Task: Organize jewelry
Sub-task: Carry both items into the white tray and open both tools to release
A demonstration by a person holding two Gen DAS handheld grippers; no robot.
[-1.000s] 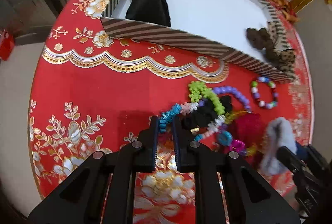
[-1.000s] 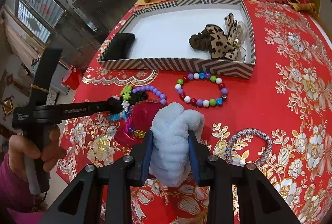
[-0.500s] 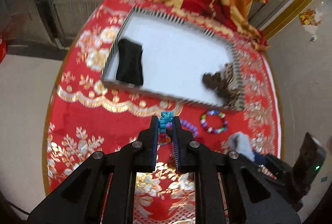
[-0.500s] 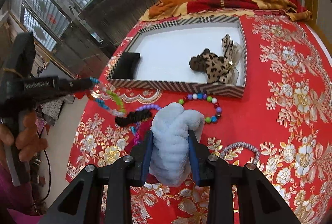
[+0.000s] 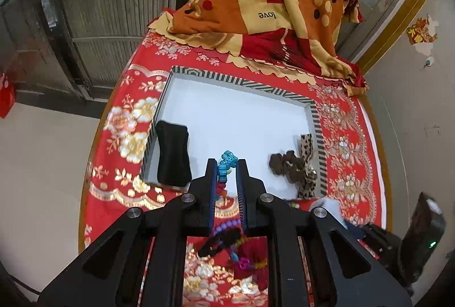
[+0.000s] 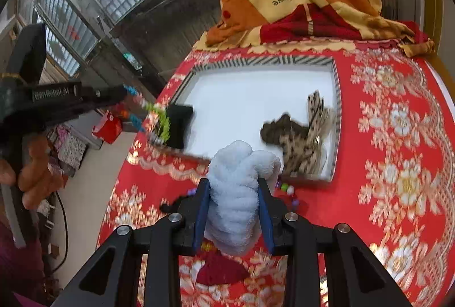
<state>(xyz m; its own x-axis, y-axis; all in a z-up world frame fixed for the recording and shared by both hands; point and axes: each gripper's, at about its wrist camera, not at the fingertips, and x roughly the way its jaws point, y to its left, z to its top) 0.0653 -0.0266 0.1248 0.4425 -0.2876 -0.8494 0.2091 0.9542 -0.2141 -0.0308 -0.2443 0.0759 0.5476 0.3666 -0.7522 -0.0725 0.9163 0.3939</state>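
Note:
My left gripper [image 5: 226, 165] is shut on a multicoloured bead bracelet [image 5: 227, 159], whose blue beads stick out past the fingertips. In the right wrist view the bracelet [image 6: 160, 119] dangles from that gripper [image 6: 125, 92], above the near left corner of the striped tray [image 6: 256, 61]. My right gripper [image 6: 233, 185] is shut on a fluffy pale blue scrunchie [image 6: 236, 193], held in the air before the tray's near wall. The white-floored tray [image 5: 241, 83] holds a black pad [image 5: 172, 153] and leopard-print scrunchies [image 5: 295, 169]. Loose jewelry [image 5: 227, 241] lies on the red cloth below the left gripper.
A folded orange and red blanket [image 5: 270, 2] lies at the table's far side behind the tray. The round table [image 5: 93, 153] drops off to bare floor at the left. A person's hand [image 6: 34, 167] holds the left gripper. A dark red item [image 6: 219, 270] lies under the right gripper.
The left gripper has lifted the bead bracelet off the pile and carried it up over the tray's near edge. The right gripper has risen with the fluffy scrunchie and moved closer to the tray.

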